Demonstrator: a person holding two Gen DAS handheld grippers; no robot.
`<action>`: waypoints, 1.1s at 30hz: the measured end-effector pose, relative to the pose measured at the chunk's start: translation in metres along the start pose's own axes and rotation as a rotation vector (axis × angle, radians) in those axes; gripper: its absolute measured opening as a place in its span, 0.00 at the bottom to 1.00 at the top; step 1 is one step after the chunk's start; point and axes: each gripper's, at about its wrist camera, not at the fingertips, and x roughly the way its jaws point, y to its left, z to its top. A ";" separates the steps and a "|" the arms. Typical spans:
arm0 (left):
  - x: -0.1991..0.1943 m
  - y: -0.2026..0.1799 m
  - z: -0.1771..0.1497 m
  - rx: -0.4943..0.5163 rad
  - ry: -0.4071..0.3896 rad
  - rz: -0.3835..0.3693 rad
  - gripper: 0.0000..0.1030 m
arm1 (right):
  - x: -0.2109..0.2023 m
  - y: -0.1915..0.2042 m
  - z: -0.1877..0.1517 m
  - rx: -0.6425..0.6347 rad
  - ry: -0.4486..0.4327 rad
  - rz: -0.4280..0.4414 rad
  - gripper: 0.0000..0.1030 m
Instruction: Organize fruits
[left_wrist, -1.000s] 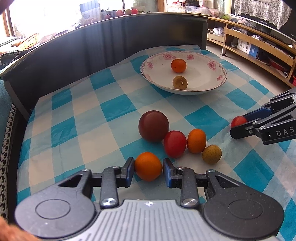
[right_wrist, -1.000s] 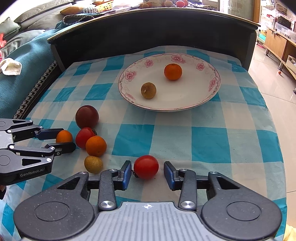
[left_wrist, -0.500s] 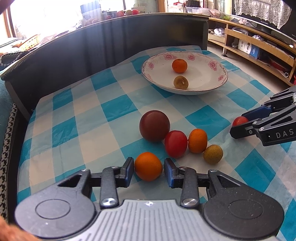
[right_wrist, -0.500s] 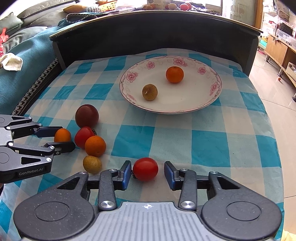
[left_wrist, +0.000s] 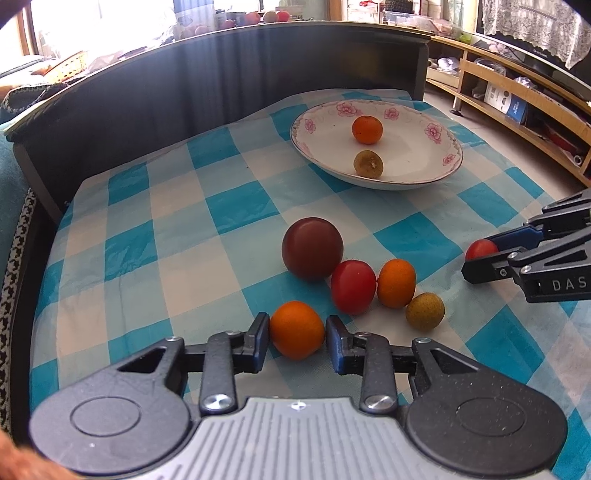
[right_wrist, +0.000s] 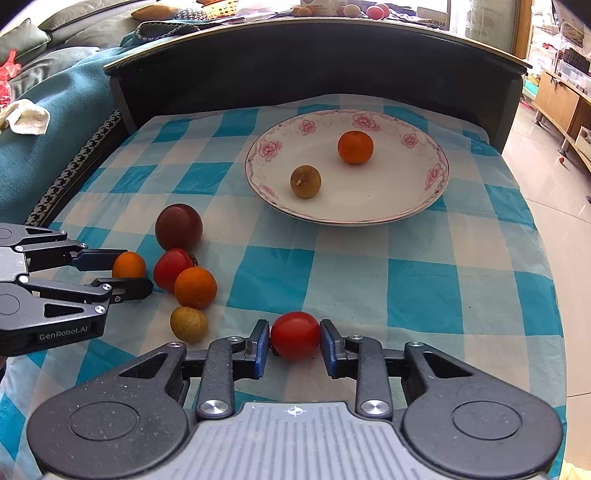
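Note:
My left gripper (left_wrist: 297, 328) is shut on an orange tangerine (left_wrist: 296, 329) low over the checked cloth; it also shows in the right wrist view (right_wrist: 127, 266). My right gripper (right_wrist: 294, 336) is shut on a red tomato (right_wrist: 294, 334), which also shows in the left wrist view (left_wrist: 480, 249). A white floral plate (right_wrist: 424, 206) at the far side holds a tangerine (right_wrist: 355, 147) and a brown longan (right_wrist: 305, 181). On the cloth lie a dark plum (left_wrist: 312, 247), a red tomato (left_wrist: 353, 286), a tangerine (left_wrist: 396, 283) and a longan (left_wrist: 424, 311).
A dark curved headboard (right_wrist: 314, 62) rises behind the plate. The blue-and-white checked cloth (right_wrist: 424, 280) ends at the right, with floor beyond (right_wrist: 554, 192). A teal blanket (right_wrist: 44, 147) lies to the left. Wooden shelves (left_wrist: 517, 107) stand at the right.
Both grippers have closed their fingers in onto their fruit. Both views have shifted slightly; the loose fruits and plate have not moved.

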 end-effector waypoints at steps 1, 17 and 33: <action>0.000 0.000 0.000 0.000 0.001 0.001 0.40 | 0.000 0.000 0.000 0.001 0.000 0.001 0.23; 0.001 0.001 -0.001 -0.002 0.002 -0.004 0.40 | 0.001 0.000 0.000 0.001 0.013 0.001 0.23; -0.010 -0.006 0.006 -0.001 -0.025 -0.035 0.39 | -0.008 0.001 0.003 0.008 -0.009 0.015 0.22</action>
